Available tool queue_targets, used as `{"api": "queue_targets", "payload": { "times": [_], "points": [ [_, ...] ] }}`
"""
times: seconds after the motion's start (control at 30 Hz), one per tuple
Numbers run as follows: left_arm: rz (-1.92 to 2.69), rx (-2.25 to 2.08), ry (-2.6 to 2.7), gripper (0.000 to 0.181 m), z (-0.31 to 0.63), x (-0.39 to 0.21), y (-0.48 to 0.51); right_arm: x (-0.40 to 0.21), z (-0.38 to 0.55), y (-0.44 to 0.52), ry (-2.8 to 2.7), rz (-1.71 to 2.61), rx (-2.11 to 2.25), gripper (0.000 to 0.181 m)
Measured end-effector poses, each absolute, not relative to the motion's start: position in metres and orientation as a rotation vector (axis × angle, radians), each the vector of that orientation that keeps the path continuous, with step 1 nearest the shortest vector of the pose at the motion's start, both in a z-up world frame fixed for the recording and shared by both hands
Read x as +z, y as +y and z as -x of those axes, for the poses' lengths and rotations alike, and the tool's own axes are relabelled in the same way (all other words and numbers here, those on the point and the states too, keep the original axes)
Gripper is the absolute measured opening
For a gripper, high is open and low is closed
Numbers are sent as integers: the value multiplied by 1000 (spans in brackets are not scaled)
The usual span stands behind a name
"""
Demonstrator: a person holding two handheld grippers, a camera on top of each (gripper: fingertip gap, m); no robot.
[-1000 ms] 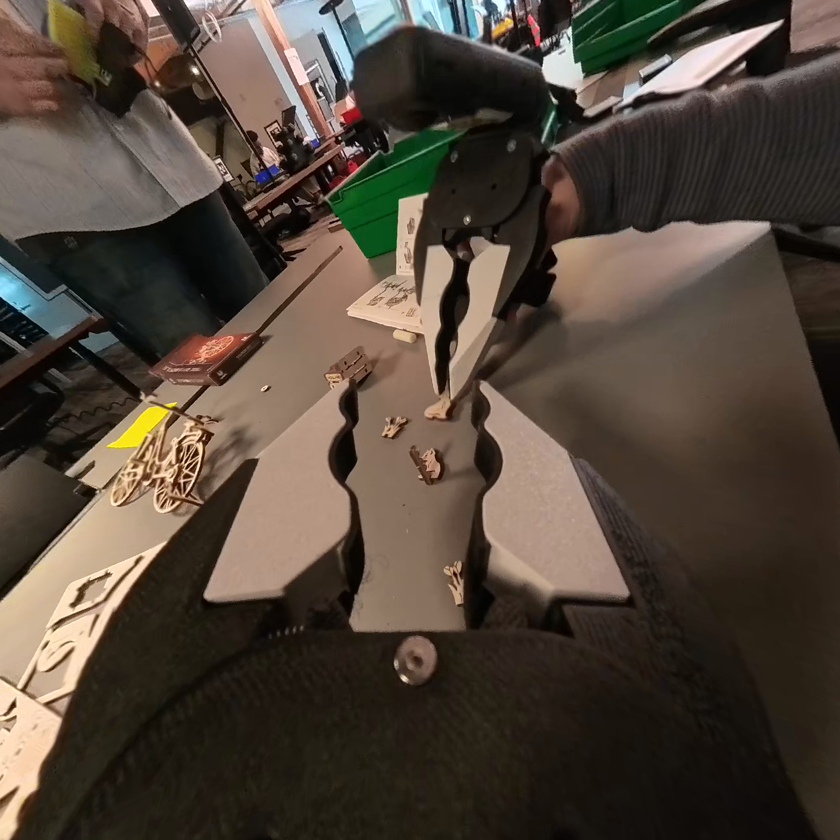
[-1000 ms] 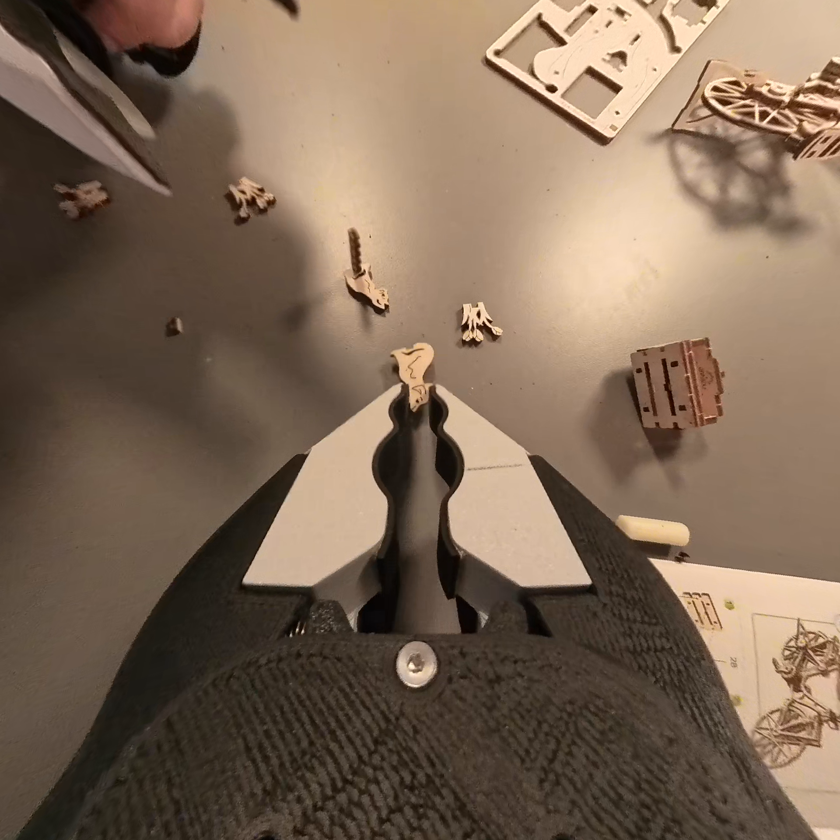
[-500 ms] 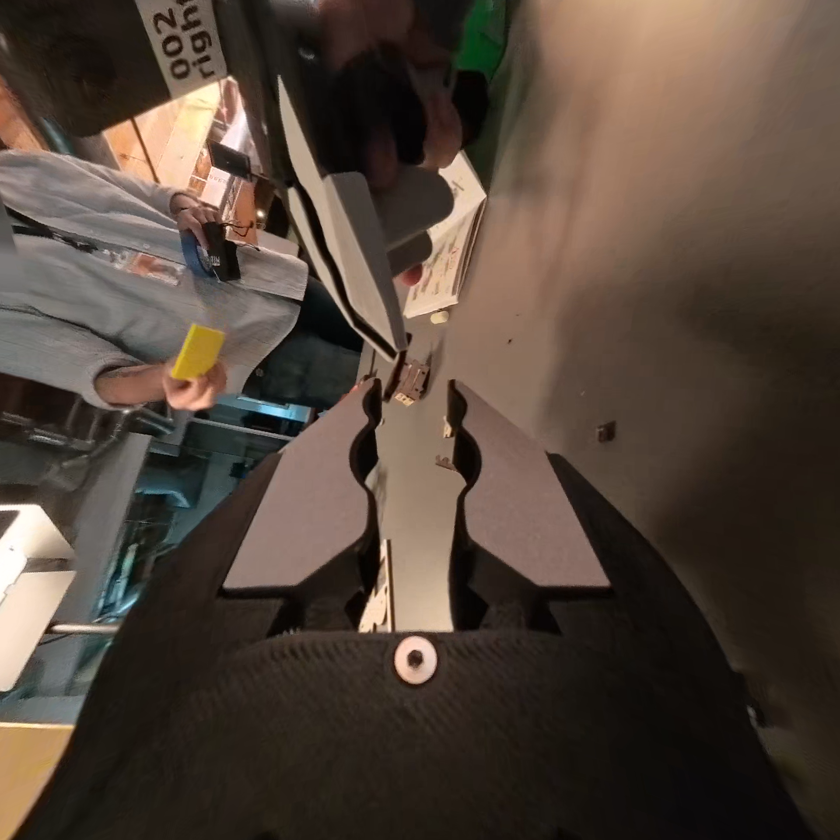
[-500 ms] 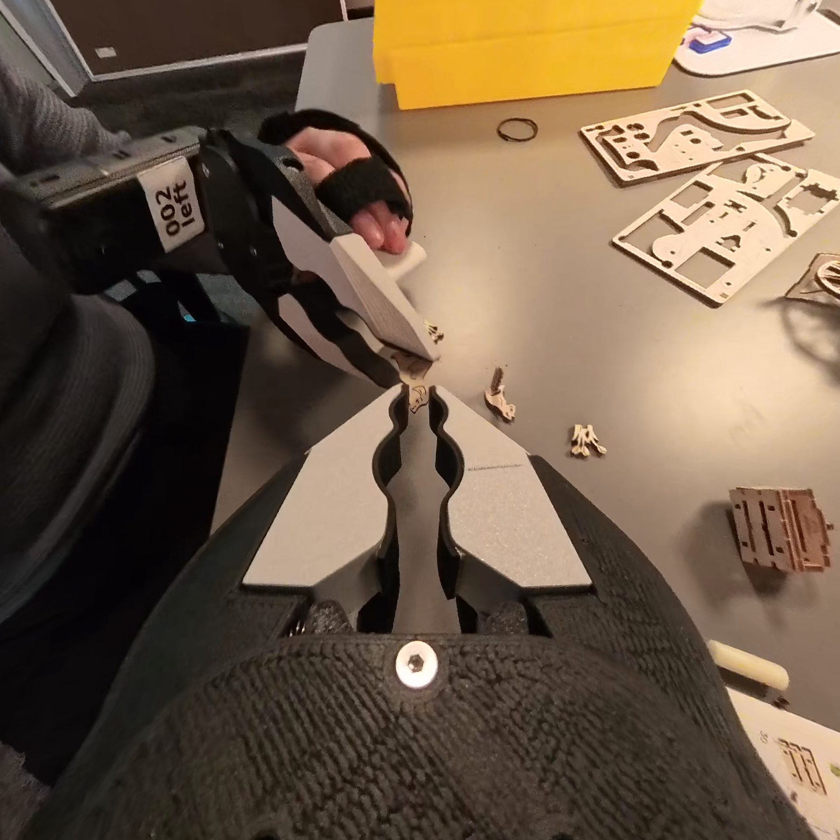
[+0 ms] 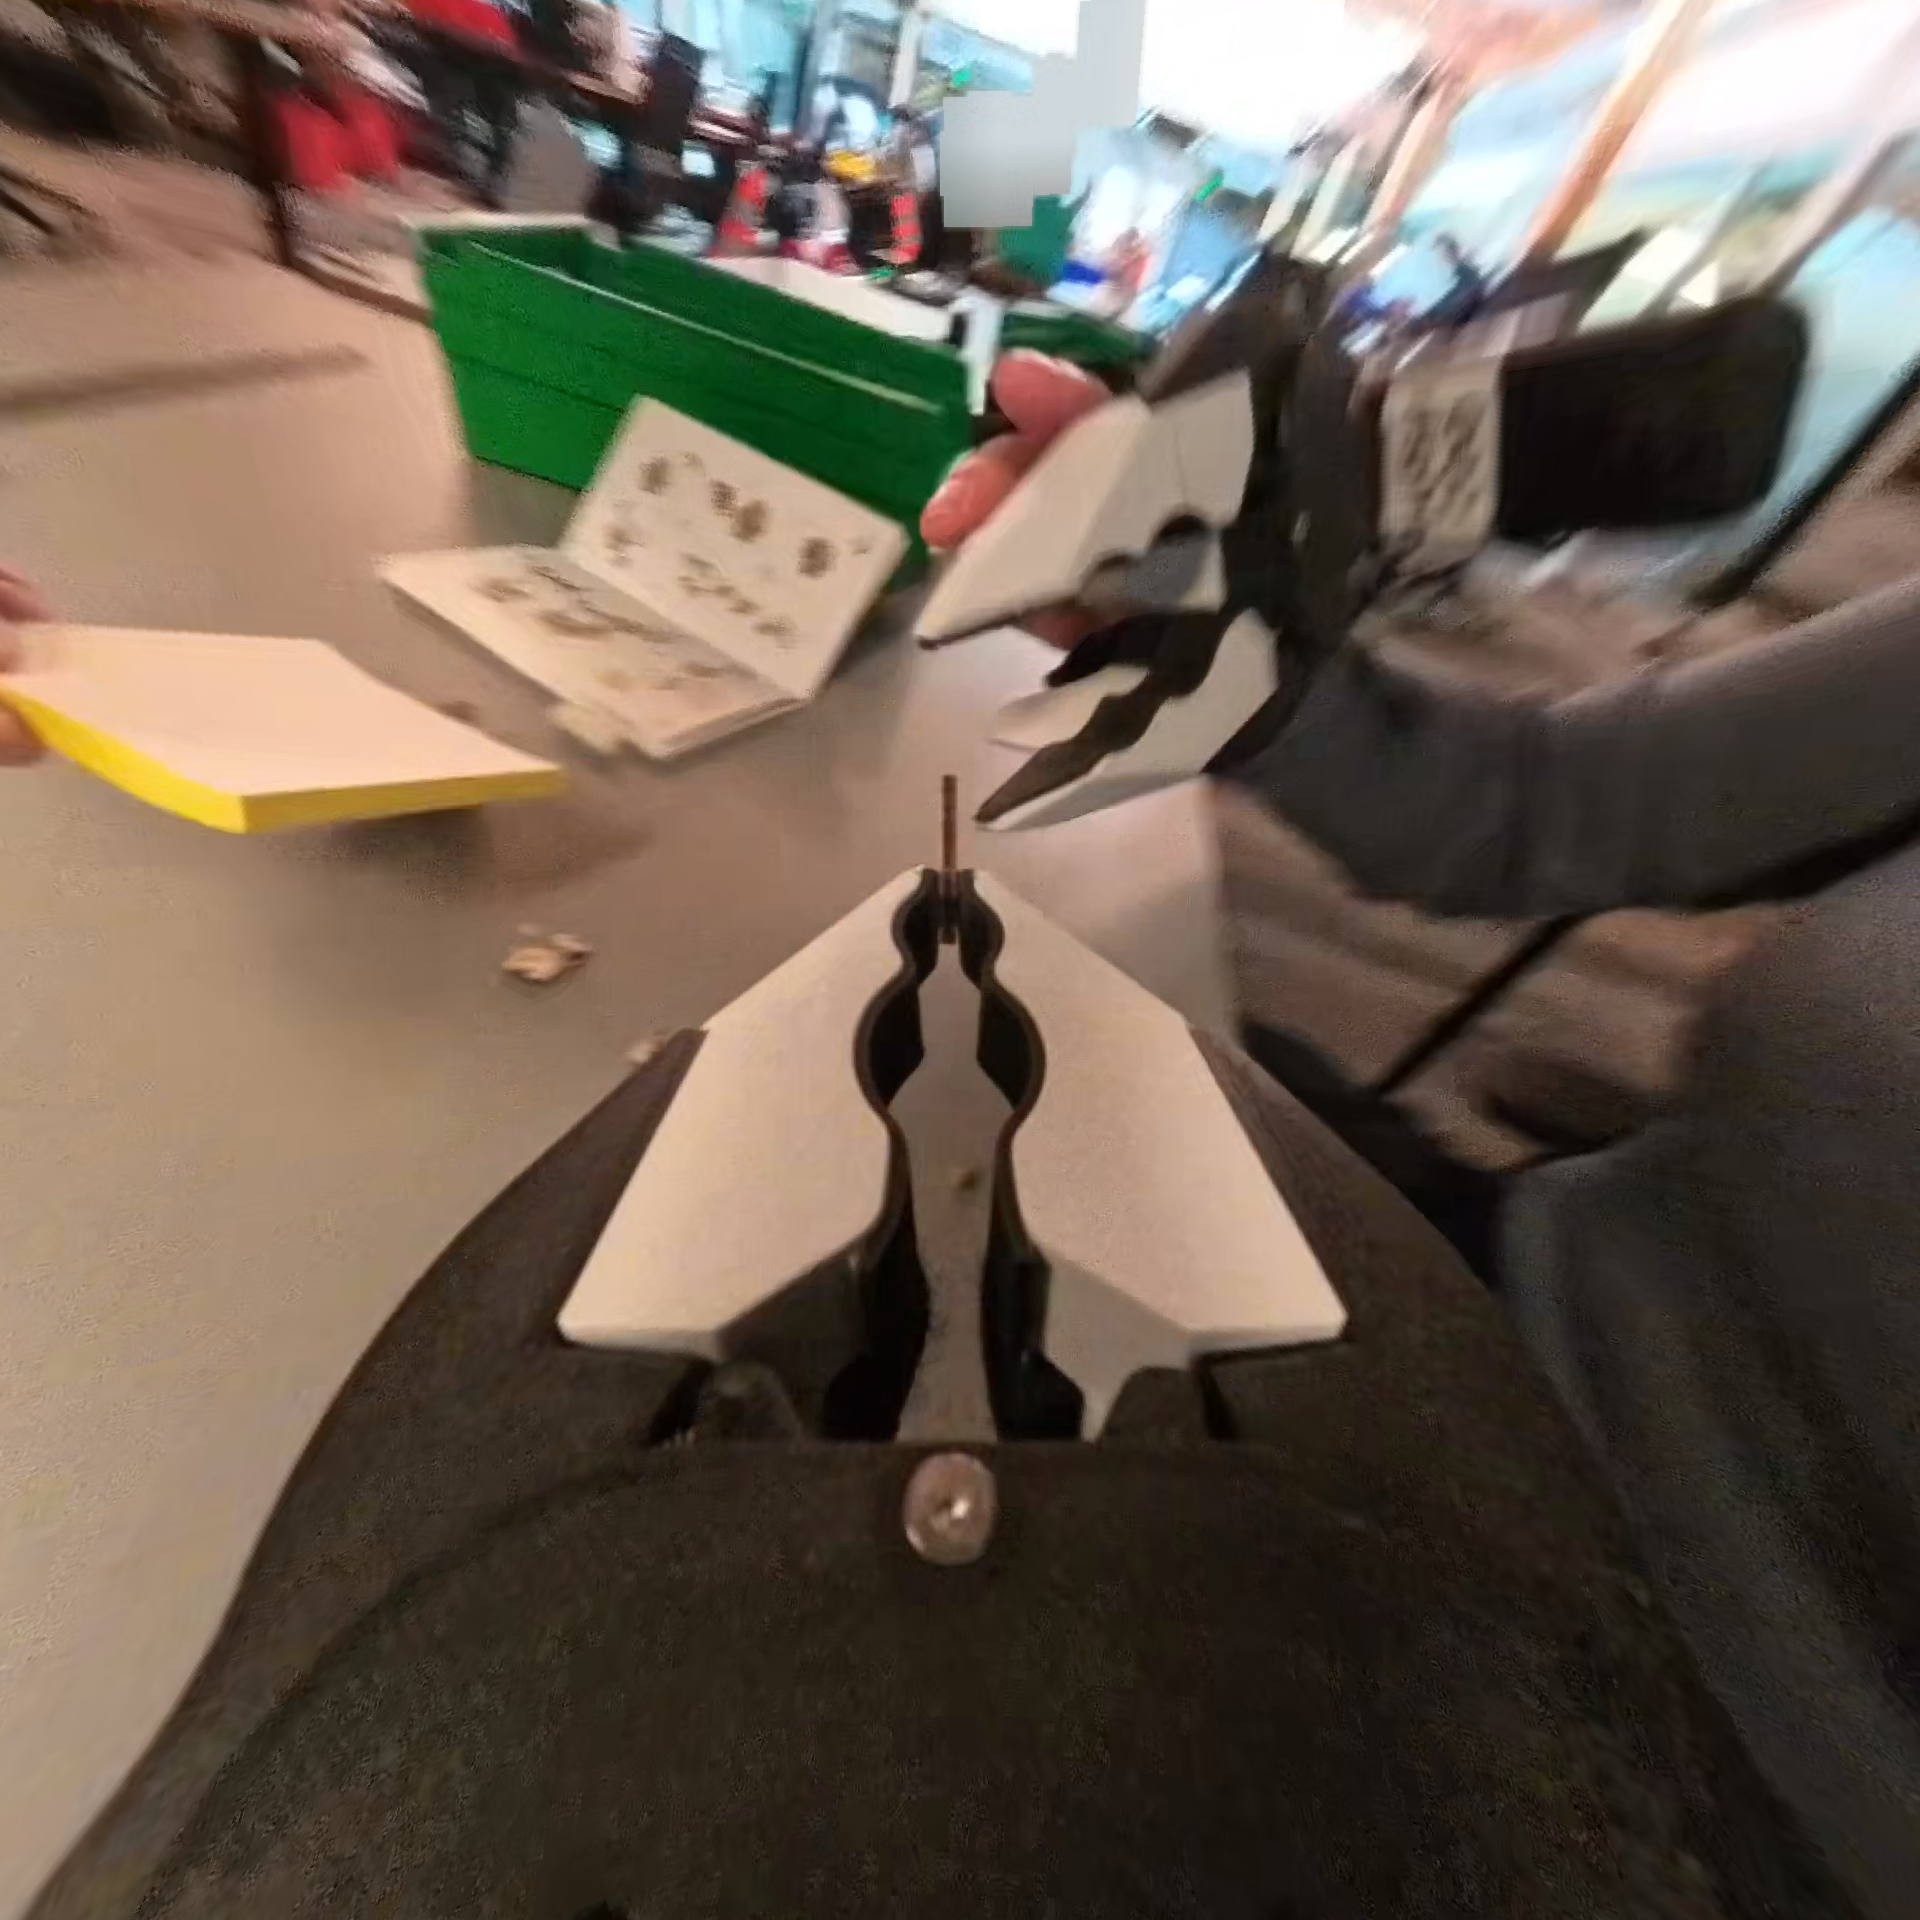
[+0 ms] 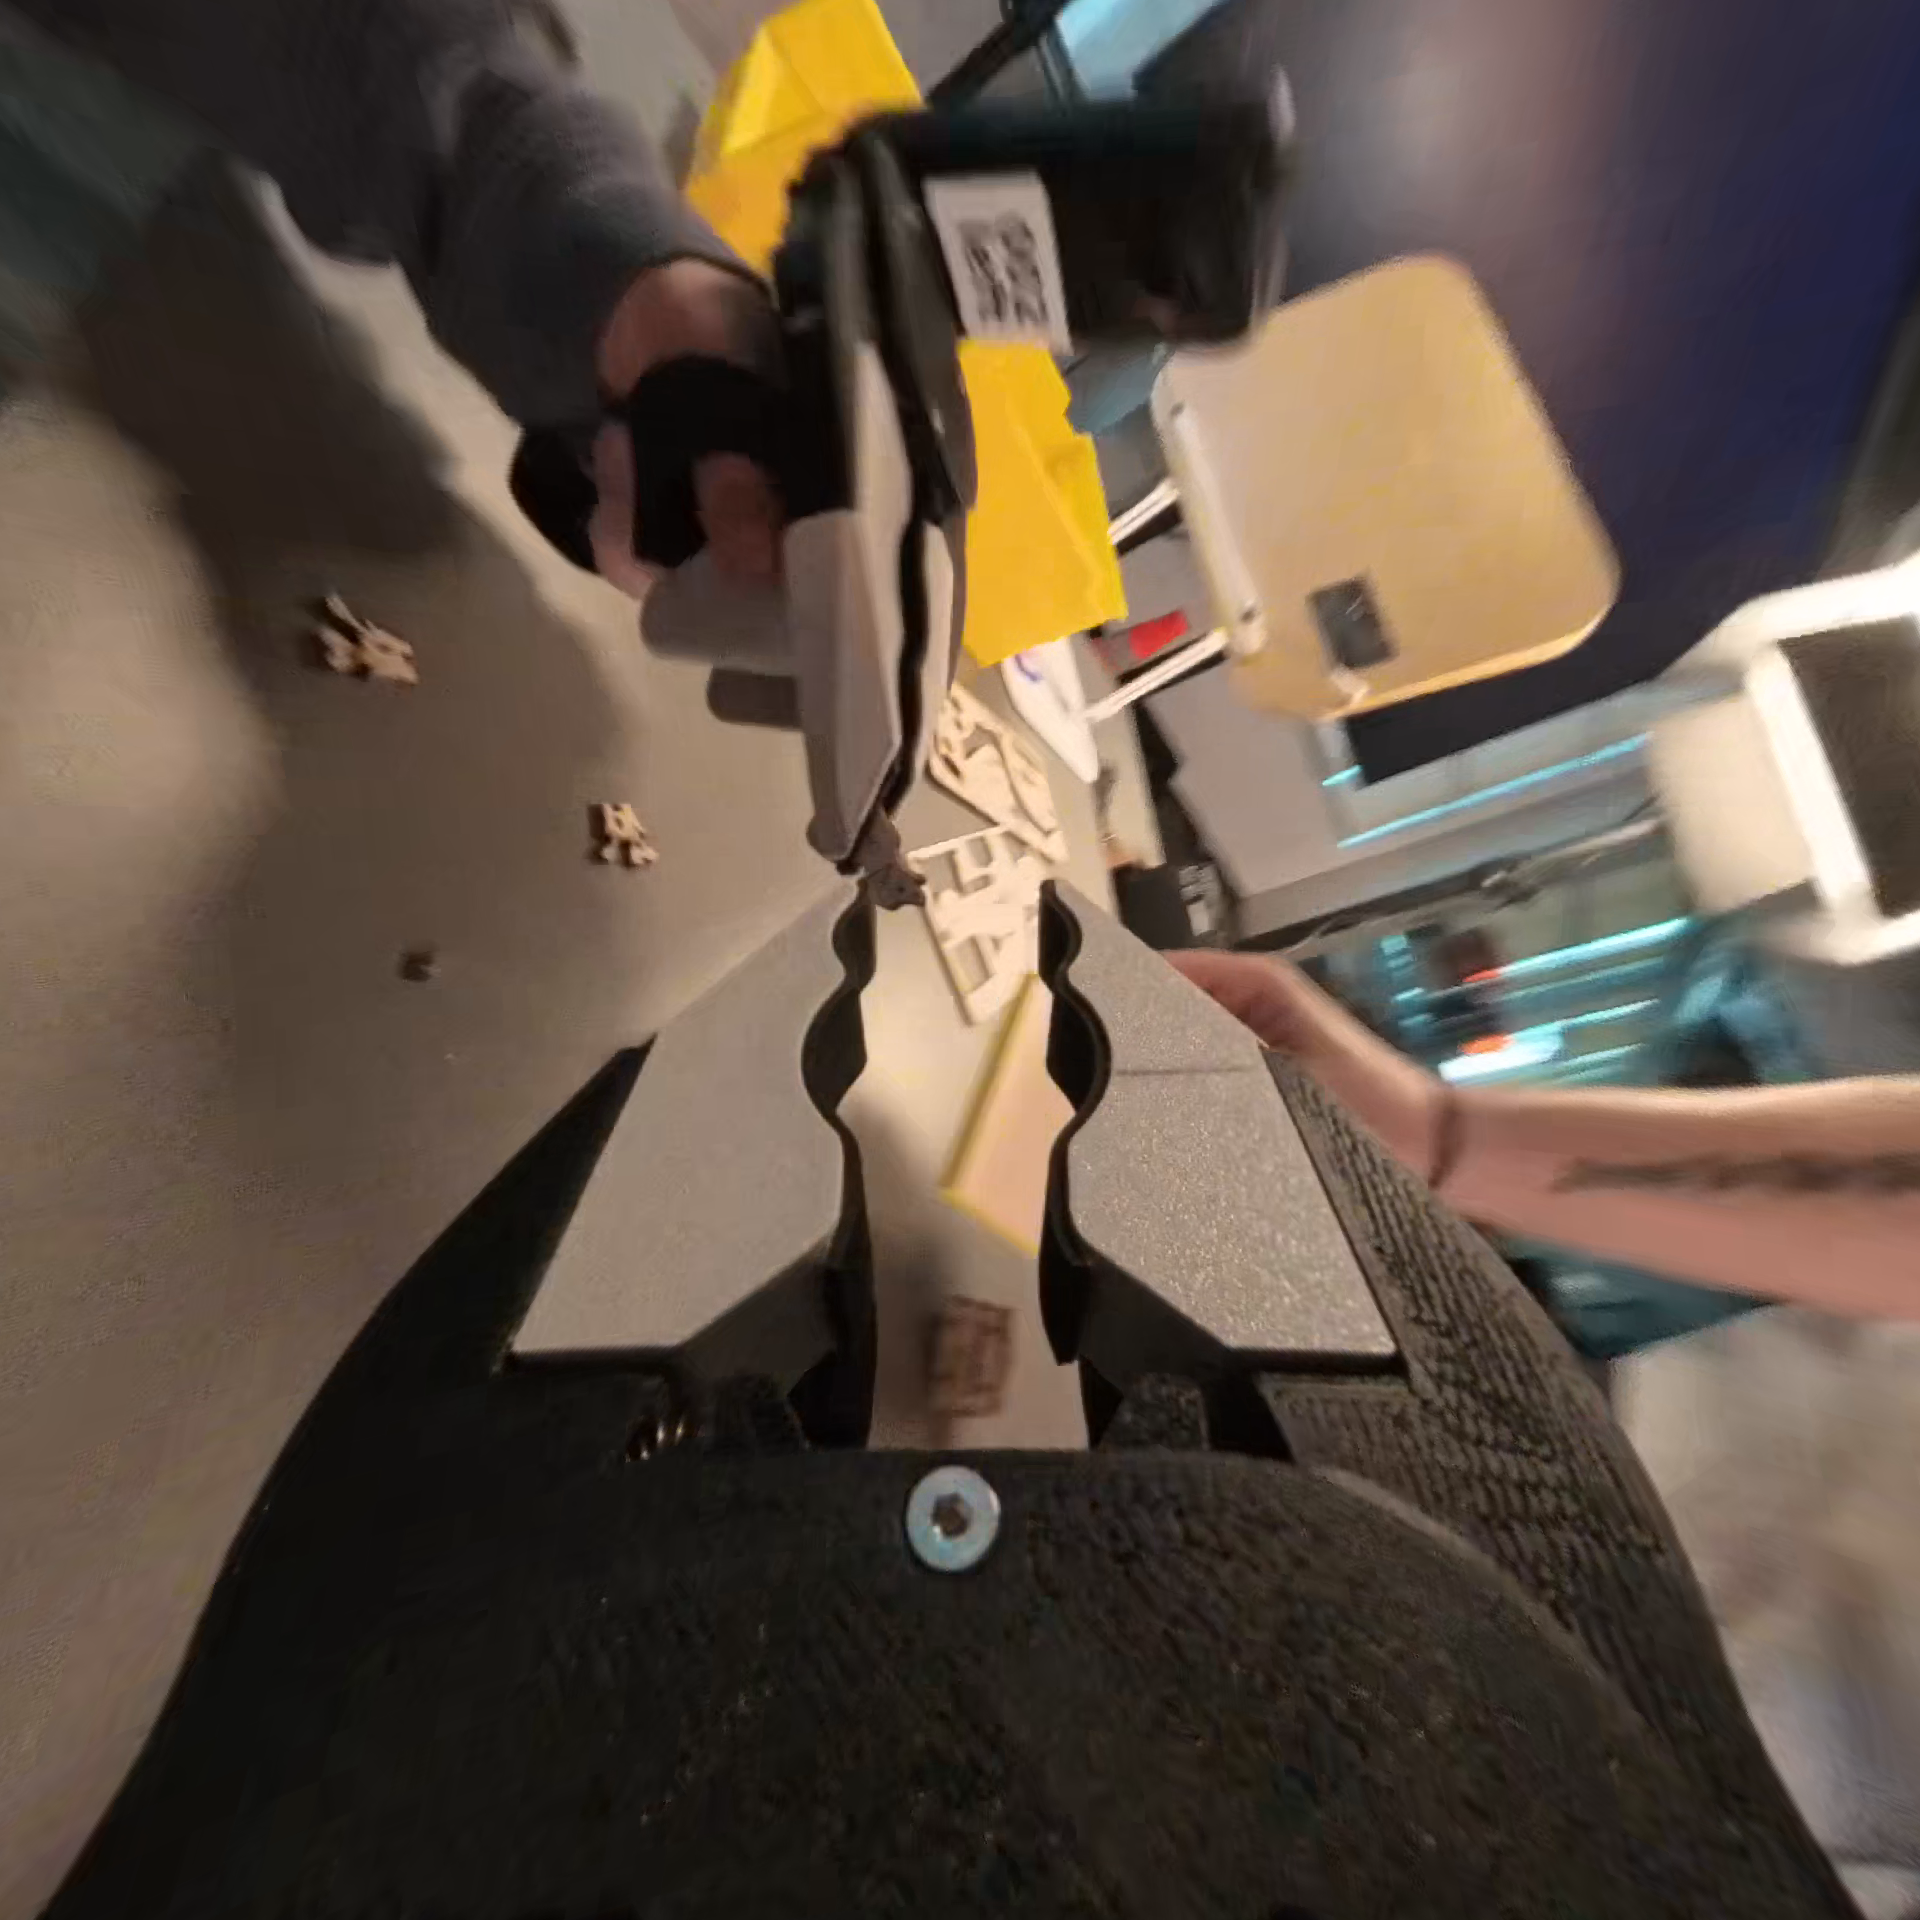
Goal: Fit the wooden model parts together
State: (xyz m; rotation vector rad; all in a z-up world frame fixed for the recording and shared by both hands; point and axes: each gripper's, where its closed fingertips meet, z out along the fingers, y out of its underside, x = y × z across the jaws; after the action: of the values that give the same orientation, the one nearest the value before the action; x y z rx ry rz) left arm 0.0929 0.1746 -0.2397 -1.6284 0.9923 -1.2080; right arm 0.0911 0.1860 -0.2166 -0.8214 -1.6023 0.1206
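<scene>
In the left wrist view my left gripper (image 5: 948, 878) is shut on a small flat wooden part (image 5: 948, 821). I see the part edge-on, and it sticks out past the fingertips. My right gripper (image 5: 951, 727) is open just beyond it, to the right, with nothing between its fingers. In the right wrist view my right gripper (image 6: 954, 899) is open and empty. The left gripper (image 6: 857, 847) comes down from above with the wooden part (image 6: 888, 873) pinched at its tip, close to my right gripper's left fingertip (image 6: 860, 920).
A green bin (image 5: 675, 364), an open booklet (image 5: 675, 582) and a yellow-edged pad (image 5: 260, 717) held by another person lie ahead. Loose wooden parts (image 6: 620, 836) and cut-out sheets (image 6: 977, 914) lie on the grey table (image 6: 260, 1039). A person's forearm (image 6: 1558, 1143) reaches in from the right. My left and right fingertips are right by each other.
The right gripper held the small wooden part, and the left gripper closed on it. The right gripper then opened and let go. Both grippers lifted and turned away from the table.
</scene>
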Motion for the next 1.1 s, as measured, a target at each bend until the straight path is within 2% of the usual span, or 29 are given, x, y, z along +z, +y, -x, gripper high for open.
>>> {"api": "queue_targets", "payload": {
  "times": [0.1,0.33,0.5,0.7,0.83,0.9,0.97,1.1],
  "points": [
    [1691,-1454,888,1,-87,-232,172,-225,-84,177,-1686,660,-51,29],
    [1797,-1654,793,1,-82,-229,167,-231,-79,177,-1700,512,-169,32],
    [1853,-1770,734,0,-86,-231,165,-222,-78,175,-1627,285,-321,16],
    [1881,-1872,676,0,-90,-233,165,-229,-80,178,-1590,123,-457,13],
    [1870,-1900,631,1,-95,-232,170,-230,-81,184,-1534,71,-517,2],
    [1854,-1868,614,4,-95,-231,173,-230,-83,186,-1504,79,-498,1],
    [1821,-1755,603,16,-88,-230,180,-233,-87,198,-1489,158,-461,0],
    [1818,-1275,646,29,-61,-247,211,-256,-98,229,-1490,416,-375,0]
  ]
}}
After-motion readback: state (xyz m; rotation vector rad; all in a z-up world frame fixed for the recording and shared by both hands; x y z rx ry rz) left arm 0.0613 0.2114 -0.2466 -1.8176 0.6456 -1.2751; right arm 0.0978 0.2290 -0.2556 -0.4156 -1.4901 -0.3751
